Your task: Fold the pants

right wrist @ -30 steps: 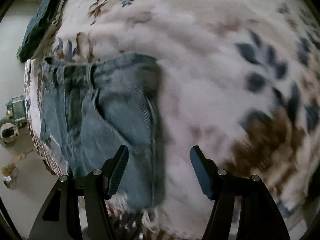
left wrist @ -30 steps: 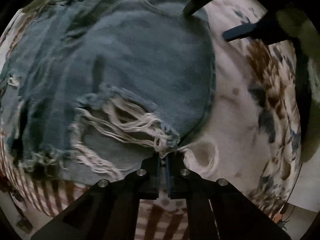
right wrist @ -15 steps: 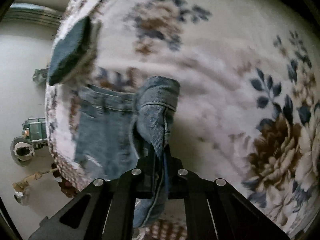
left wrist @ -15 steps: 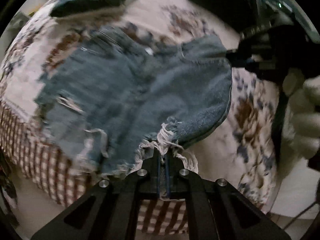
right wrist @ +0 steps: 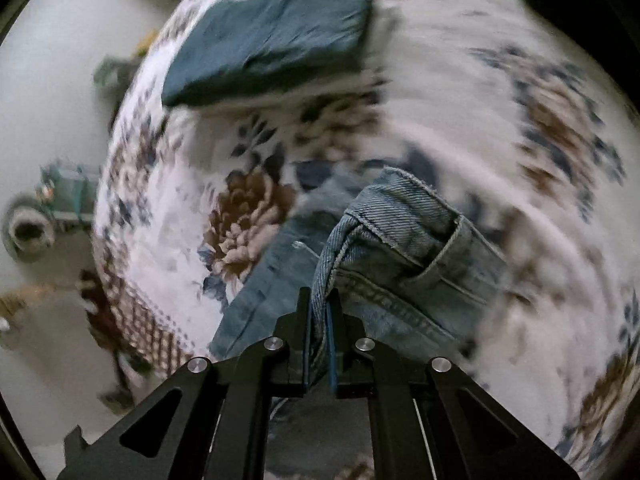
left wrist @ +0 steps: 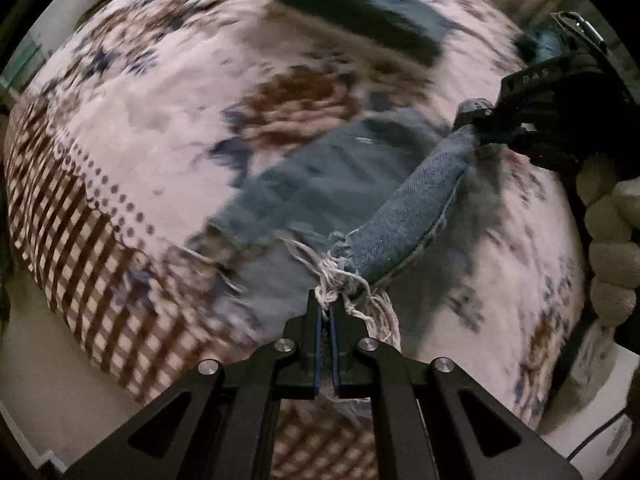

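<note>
while both jaws clench the denim shorts [left wrist: 340, 184], left gripper [left wrist: 327, 308] on frayed hem, right gripper [right wrist: 319, 312] on waistband

Bedspread [left wrist: 168, 112] blurred, shorts [right wrist: 408, 248] hem hidden (behind fingers [right wrist: 304, 320])

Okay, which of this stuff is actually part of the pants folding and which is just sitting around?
Part of the job:
- denim shorts
- left gripper, shut on the frayed hem
- right gripper, shut on the waistband

Lying about:
- folded dark garment
- floral blanket
</note>
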Demonstrator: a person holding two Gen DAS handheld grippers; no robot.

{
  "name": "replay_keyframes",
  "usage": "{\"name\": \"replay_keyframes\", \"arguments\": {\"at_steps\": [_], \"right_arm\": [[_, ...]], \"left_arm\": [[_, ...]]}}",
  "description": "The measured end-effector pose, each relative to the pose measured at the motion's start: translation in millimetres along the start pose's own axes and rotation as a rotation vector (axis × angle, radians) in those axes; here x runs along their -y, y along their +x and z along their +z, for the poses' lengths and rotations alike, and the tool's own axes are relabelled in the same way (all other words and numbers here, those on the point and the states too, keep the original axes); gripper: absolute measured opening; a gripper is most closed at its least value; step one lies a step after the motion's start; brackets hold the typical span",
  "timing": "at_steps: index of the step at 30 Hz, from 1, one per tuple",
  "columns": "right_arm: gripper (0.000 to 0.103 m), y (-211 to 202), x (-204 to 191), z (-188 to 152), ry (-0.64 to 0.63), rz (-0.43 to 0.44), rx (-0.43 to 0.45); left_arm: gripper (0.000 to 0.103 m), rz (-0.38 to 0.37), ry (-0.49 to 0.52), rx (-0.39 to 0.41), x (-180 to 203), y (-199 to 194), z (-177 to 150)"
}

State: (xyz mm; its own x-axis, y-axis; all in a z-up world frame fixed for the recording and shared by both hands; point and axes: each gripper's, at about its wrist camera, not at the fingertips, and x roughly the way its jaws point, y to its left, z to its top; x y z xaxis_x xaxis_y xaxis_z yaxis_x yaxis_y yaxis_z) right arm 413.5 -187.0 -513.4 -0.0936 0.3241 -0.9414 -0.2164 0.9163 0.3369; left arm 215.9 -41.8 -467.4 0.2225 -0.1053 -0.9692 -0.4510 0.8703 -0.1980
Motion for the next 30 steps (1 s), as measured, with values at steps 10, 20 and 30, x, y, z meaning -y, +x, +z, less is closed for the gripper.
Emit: {"name": "replay_keyframes", "arguments": {"at_steps": [10,20,30], "right_arm": [[0.014,115,-42,44,-0.053,-0.126,-0.187],[0.091,41,20,3,0.031,0.046,-0.126],[0.091,24,130,-38,0.222,-0.009,-0.111]], "left_arm": [[0.014,-0.018,-0.124,-0.141,-82,64,42],[0.098,-0.018,-0.179,-0.063,-104,20,38],[0.098,0.131,-0.256,-0.165,-106,107,73]]}}
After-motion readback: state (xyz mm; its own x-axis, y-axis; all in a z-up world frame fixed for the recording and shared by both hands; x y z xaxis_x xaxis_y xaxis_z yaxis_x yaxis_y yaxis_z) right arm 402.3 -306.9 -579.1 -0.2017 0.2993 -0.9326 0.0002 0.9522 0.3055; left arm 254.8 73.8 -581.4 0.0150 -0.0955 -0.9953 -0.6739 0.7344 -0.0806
